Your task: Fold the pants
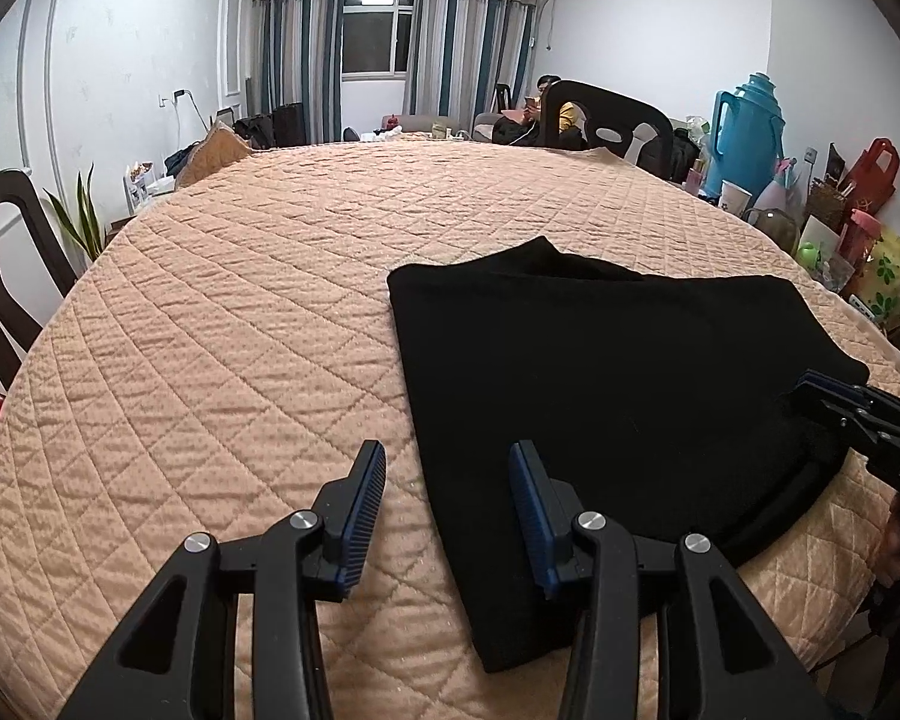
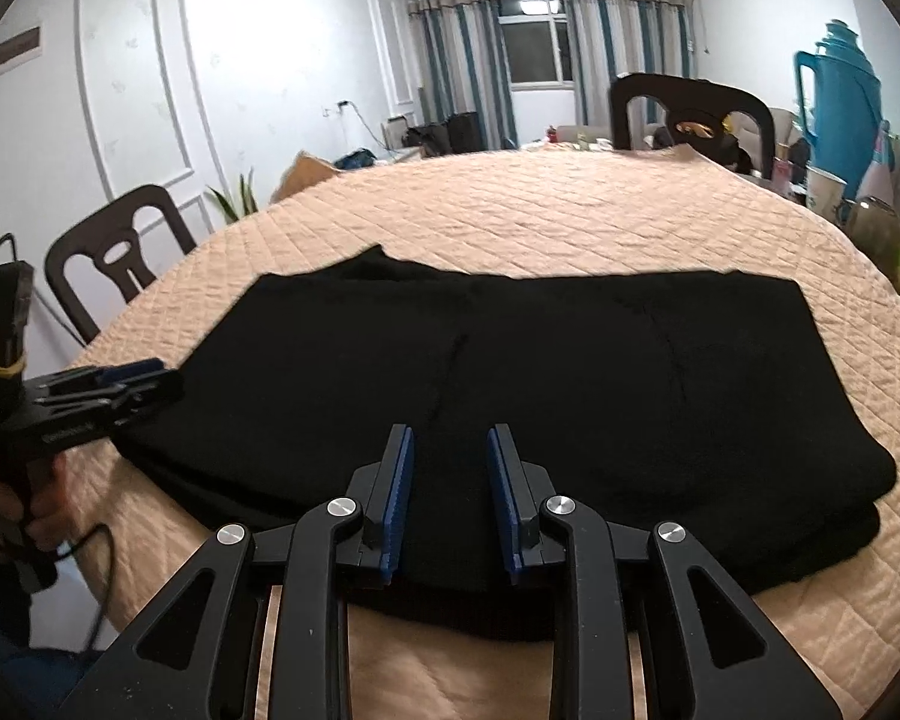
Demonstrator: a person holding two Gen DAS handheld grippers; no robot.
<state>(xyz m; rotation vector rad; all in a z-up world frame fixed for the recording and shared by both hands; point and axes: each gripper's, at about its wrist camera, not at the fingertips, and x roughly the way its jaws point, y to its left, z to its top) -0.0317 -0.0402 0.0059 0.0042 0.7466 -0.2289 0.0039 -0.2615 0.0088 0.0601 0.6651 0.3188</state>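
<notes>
On a round desk (image 1: 210, 312) covered with a peach quilted cloth, black pants (image 1: 600, 372) lie folded into a flat, roughly square stack toward the near right side. From the left wrist view, the left gripper (image 1: 447, 516) hovers at the stack's near left edge, its blue-padded fingers (image 1: 369, 498) apart with nothing between them; one finger sits over bare quilt, the other over the fabric. From the right wrist view, the right gripper (image 2: 450, 498) hovers over the near edge of the pants, its fingers (image 2: 399, 498) also apart and empty. A hand (image 2: 36, 516) grips the left tool's handle at the left. Dark chairs (image 2: 114, 258) stand around the desk, a blue thermos (image 1: 747, 126) stands at the far right, and striped curtains (image 1: 294, 54) frame a far window.
</notes>
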